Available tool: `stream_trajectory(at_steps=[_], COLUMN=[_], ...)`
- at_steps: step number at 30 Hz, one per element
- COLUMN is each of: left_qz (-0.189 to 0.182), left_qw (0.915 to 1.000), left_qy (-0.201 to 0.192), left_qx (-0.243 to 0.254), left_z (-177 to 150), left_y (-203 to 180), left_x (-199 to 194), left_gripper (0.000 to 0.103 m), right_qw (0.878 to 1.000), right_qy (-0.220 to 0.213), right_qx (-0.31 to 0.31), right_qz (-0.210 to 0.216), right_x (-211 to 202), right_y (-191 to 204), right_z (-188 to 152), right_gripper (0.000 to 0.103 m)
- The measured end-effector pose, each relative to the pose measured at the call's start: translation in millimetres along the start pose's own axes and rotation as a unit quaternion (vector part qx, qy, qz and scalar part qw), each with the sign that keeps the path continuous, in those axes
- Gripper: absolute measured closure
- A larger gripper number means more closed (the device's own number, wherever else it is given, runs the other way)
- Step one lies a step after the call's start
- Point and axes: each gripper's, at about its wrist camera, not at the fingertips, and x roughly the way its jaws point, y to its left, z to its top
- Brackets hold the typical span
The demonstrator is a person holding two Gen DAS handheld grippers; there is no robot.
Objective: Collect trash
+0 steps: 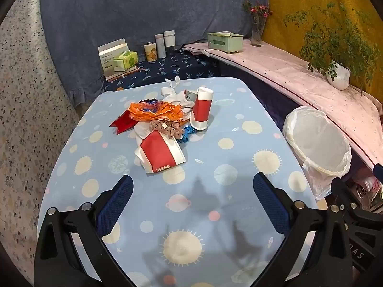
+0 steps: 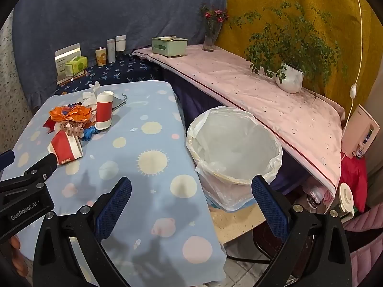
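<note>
We see a table (image 1: 239, 143) under a pale blue cloth printed with suns and planets, and to its right a long shelf (image 1: 299, 76) draped in pink. Beside the table's right edge, below that shelf, stands a bin (image 2: 239, 179) lined with a white bag, its mouth open toward us and nothing visible inside. On the shelf sit a potted plant (image 2: 289, 79), a green box (image 2: 168, 45) and a vase (image 2: 210, 35) of red flowers. Our left gripper (image 1: 192, 189) hangs over the near part of the table with its blue pads spread wide and nothing between them. Our right gripper (image 2: 191, 191) is likewise wide open and empty, its gap spanning the table's right edge and the bin. The trash (image 1: 162, 122) lies in a heap on the far half of the table, well apart from both grippers and from the bin. In it a red-and-white cup (image 1: 202, 110) stands upside down at the heap's right side, a flattened cup (image 1: 161, 153) of the same colours lies nearest us, and an orange wrapper (image 1: 155, 111) is crumpled on top. Under the wrapper we make out a beige scrap (image 1: 167, 129), a blue scrap (image 1: 188, 134) and some white paper (image 1: 172, 91) behind.
</note>
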Motion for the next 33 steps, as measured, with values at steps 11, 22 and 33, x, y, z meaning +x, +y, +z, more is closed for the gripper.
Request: stream_trajectory(at_steps=[11, 22, 33], left_qz=[0.003, 0.000, 0.000], left_qw=[1.0000, 1.0000, 1.0000], left_qy=[0.000, 0.000, -0.002], left_qx=[0.002, -0.002, -0.002], left_z=[2.1, 1.7, 1.4], left_y=[-0.7, 2.8, 1.7], left_x=[-2.2, -4.0, -5.6], left_gripper=[0.007, 0.007, 0.007], right_qw=[1.000, 1.000, 1.000], right_qy=[-0.004, -0.006, -0.007], right_qx=[-0.001, 0.000, 0.000], right_qz=[-0.001, -0.003, -0.003], right_x=[-0.5, -3.1, -2.9], right_y=[0.9, 1.0, 1.4], right_z=[-1.1, 1.5, 1.7], right_gripper=[0.007, 0.007, 0.007])
